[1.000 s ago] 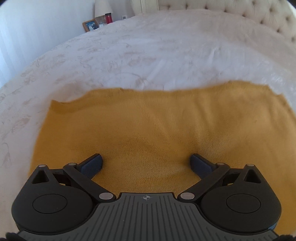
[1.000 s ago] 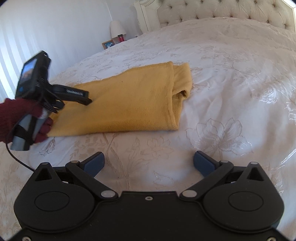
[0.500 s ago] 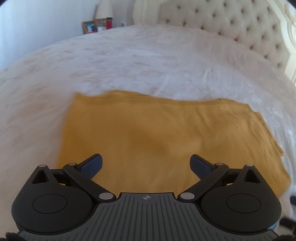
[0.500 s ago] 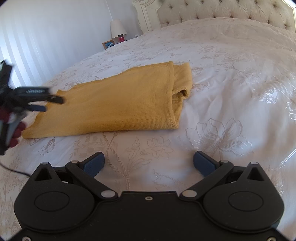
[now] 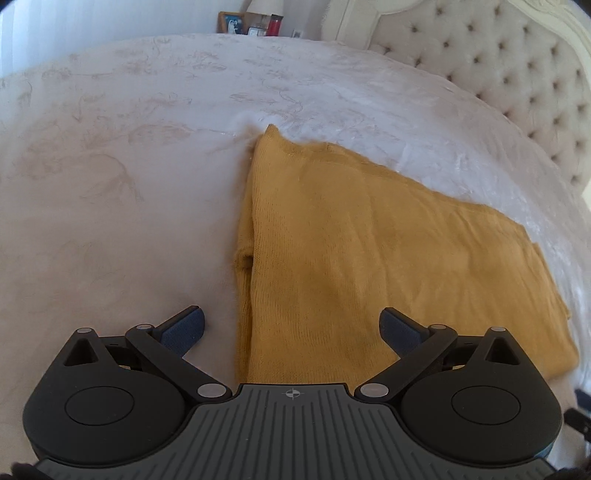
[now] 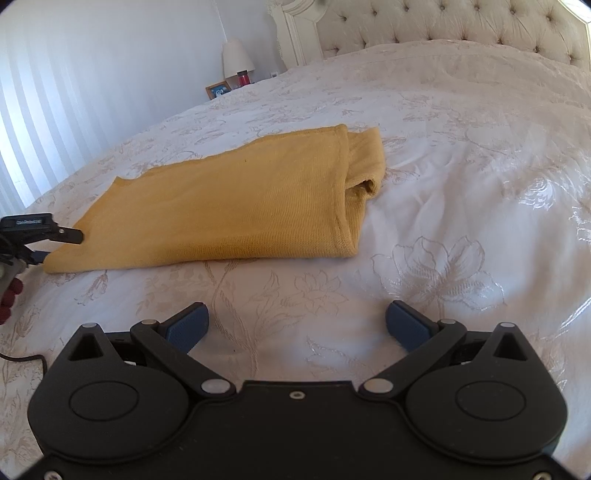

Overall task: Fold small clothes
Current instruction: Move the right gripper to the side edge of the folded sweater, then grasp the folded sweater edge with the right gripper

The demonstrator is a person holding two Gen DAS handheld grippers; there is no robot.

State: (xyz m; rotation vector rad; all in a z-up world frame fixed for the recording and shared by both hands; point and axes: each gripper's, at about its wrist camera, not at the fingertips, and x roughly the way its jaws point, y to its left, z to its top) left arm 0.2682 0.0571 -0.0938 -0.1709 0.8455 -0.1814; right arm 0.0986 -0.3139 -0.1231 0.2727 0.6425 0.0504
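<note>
While both grippers' jaws gape empty, yellow sweater (image 6: 236, 206) lengthwise toward the headboard (image 6: 443, 26).

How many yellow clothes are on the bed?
1. A single folded yellow garment lies on the bed, ahead of the open right gripper. The open left gripper sits at its near end. Anything folded inside it cannot be seen.

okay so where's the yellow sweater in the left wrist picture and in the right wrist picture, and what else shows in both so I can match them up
Left wrist: the yellow sweater fills centre and right, running under the open left gripper.
Right wrist: it lies left of centre, beyond the open right gripper.
Shared landmark: the red candle jar by the lamp at the bedside.
</note>
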